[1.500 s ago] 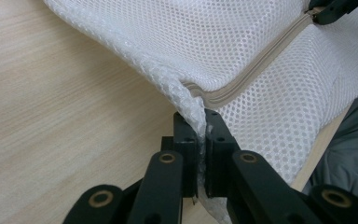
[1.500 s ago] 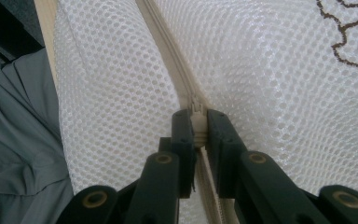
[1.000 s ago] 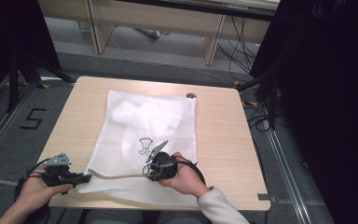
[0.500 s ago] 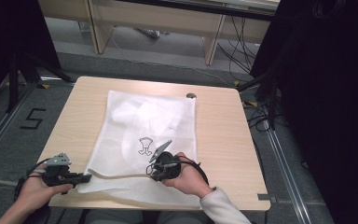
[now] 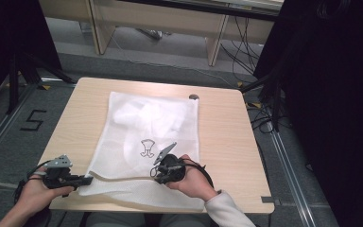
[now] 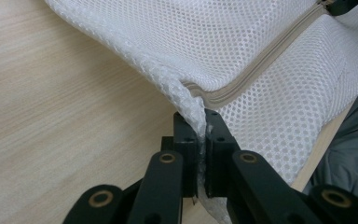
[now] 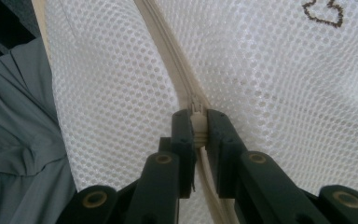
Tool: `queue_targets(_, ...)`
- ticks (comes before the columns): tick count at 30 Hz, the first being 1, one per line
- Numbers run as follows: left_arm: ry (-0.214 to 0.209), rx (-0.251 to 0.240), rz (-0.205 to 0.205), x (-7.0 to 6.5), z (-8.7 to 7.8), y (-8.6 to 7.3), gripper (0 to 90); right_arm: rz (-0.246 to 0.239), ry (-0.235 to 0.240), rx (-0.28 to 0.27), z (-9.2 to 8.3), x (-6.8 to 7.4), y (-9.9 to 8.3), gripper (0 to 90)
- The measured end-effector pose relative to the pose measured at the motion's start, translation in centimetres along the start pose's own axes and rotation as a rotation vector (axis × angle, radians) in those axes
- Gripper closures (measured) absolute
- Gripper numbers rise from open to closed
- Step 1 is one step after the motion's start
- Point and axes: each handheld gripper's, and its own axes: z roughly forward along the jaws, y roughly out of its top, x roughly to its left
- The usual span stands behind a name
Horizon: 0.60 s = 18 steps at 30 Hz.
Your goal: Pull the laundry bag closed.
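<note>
A white mesh laundry bag (image 5: 146, 142) lies flat on the wooden tabletop (image 5: 222, 132), its long side running away from the person and its near edge hanging close to the front of the tabletop. A beige zipper (image 7: 168, 65) runs along that near edge, and the work in hand looks like pulling this zipper along its track.

The right tongs (image 7: 198, 126) are pressed together on the zipper pull (image 7: 197, 122), which sits upright between the two black jaws. Gripping the small tab rather than the cloth gives the hand a direct hold on the one part that slides, so a pull along the seam should move the slider and not just drag the mesh.

The left tongs (image 6: 200, 126) are pinching the corner of the bag (image 6: 191, 100), right where the zipper ends and the mesh bunches. From above, the left tongs (image 5: 82, 179) sit at the bag's near left corner, well apart from the right tongs (image 5: 163, 172), which sit near the middle of the near edge. This hold most likely anchors the cloth: with the corner fixed, the zipper stays taut and straight between the two grips, and the slider has something to work against.

A small printed emblem (image 5: 146, 147) marks the bag's top face just beyond the right hand (image 5: 194, 179). Something pale and crumpled seems to lie inside the bag; what it is I cannot tell.
</note>
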Motion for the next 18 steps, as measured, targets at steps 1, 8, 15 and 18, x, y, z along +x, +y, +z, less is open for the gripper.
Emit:
queue_targets(1,-0.001,0.001,0.003,0.02,0.01,0.00,84.9,0.001,0.002,0.000,-0.04,-0.03,-0.04,82.4)
queue_targets(8,0.000,0.007,0.004,0.02,0.00,0.01,84.9,0.008,-0.006,-0.001,-0.31,-0.31,-0.63,82.4)
queue_targets(15,0.000,0.001,0.001,0.00,0.02,0.01,84.9,0.016,-0.004,-0.002,-0.52,-0.35,-0.83,82.4)
queue_targets(18,0.000,0.001,0.000,0.01,0.01,0.00,84.9,0.013,-0.006,-0.004,-0.49,-0.34,-0.87,82.4)
